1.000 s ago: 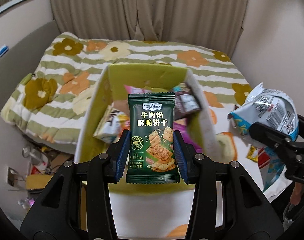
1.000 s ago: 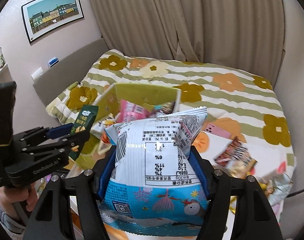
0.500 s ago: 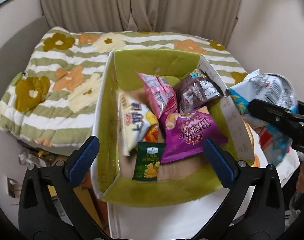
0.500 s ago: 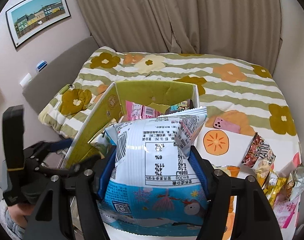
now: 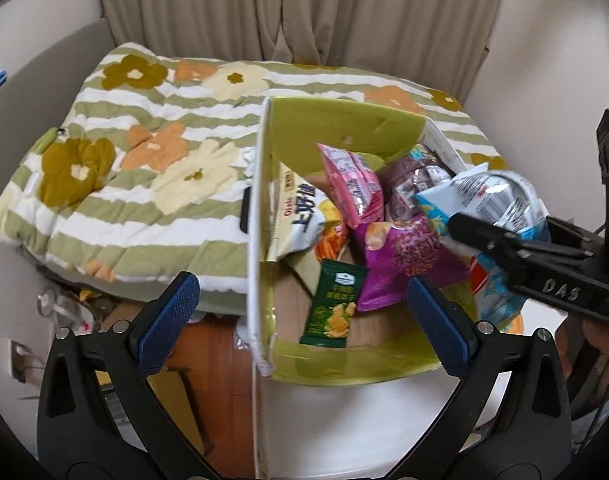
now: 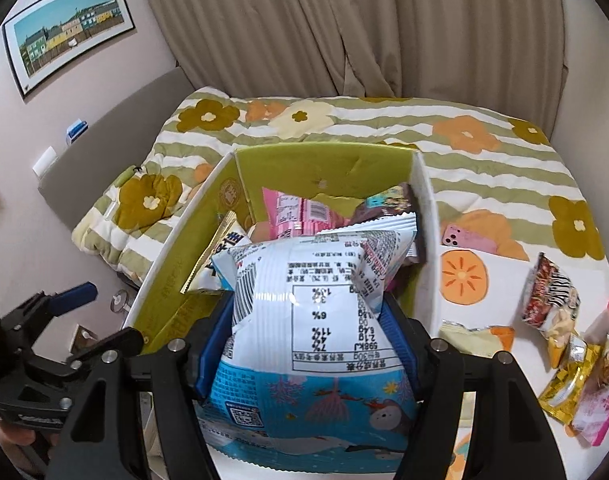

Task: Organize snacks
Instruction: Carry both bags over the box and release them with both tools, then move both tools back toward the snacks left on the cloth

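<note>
A green-lined cardboard box (image 5: 344, 124) (image 6: 328, 160) holds several snack bags. The green biscuit packet (image 5: 333, 309) lies on the box floor by the near wall. My left gripper (image 5: 304, 316) is open and empty above the box's near left corner. My right gripper (image 6: 306, 340) is shut on a blue and white snack bag (image 6: 316, 320) and holds it over the box's near right edge. That bag (image 5: 492, 196) and gripper also show at the right of the left wrist view. Inside the box are a purple bag (image 5: 404, 260), a pink bag (image 5: 352, 184) and a white bag (image 5: 300, 216).
More loose snack packets (image 6: 564, 344) lie on the white table at the right. A pink phone (image 6: 464, 238) lies on the flowered bedspread (image 5: 144, 160) beyond the table. Wooden floor and clutter (image 5: 200, 340) are below the box's left side.
My left gripper opened and let go of the green biscuit packet, which dropped into the box. Both grippers moved closer over the box; the right one still holds its bag.
</note>
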Motion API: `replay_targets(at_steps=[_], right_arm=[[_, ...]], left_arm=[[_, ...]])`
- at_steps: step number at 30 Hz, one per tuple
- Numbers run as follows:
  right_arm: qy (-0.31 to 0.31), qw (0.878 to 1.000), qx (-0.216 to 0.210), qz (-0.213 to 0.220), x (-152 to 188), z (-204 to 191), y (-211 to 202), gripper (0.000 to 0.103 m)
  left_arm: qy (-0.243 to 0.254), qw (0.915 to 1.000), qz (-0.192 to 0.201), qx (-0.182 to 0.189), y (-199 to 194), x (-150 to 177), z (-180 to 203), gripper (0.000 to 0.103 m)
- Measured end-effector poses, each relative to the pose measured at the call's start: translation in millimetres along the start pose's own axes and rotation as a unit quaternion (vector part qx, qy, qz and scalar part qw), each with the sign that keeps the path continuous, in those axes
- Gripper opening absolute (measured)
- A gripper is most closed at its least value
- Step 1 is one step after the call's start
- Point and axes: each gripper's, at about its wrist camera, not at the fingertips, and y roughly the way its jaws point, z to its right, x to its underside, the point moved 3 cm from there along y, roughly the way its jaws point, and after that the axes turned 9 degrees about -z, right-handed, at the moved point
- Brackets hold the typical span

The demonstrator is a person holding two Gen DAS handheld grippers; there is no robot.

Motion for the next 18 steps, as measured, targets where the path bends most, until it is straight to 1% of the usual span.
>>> replay_targets(at_steps=[7, 8, 9, 11, 13, 15, 18], right_arm=[[-0.021, 1.000, -0.004, -0.011, -3.0, -22.3, 24.0, 0.066], [-0.022, 1.000, -0.005, -0.010, -3.7, -23.8, 25.7, 0.067], [-0.024, 1.000, -0.008, -0.011, -4.1, -26.1, 27.9, 0.070], [-0.027, 1.000, -0.006, -0.008, -3.2, -27.8, 29.5, 0.096], [-0.031, 1.000, 0.000, 0.004, -1.4, -27.2, 27.3, 0.100], [-0.031, 0.999, 0.009, 0.009, 0.9, -25.5, 25.8, 0.100], [-0.027, 1.000, 0.009, 0.008, 4.3, -19.9, 21.4, 0.100]], left_arm=[[-0.012, 0.9999, 0.004, -0.009, -2.4, -1.2, -18.6, 0.103], [-0.014, 0.9998, 0.004, -0.010, -2.2, -1.1, -19.8, 0.103], [-0.016, 0.9998, 0.004, -0.009, -1.8, -0.5, -21.7, 0.103], [-0.020, 0.9998, 0.004, -0.006, -1.4, 1.0, -23.7, 0.103], [-0.022, 0.9997, 0.003, -0.006, 0.3, 3.7, -24.0, 0.103], [-0.023, 0.9997, 0.000, -0.004, 2.3, 6.2, -22.3, 0.103], [-0.023, 0.9997, 0.000, -0.006, 2.3, 7.7, -19.2, 0.103]])
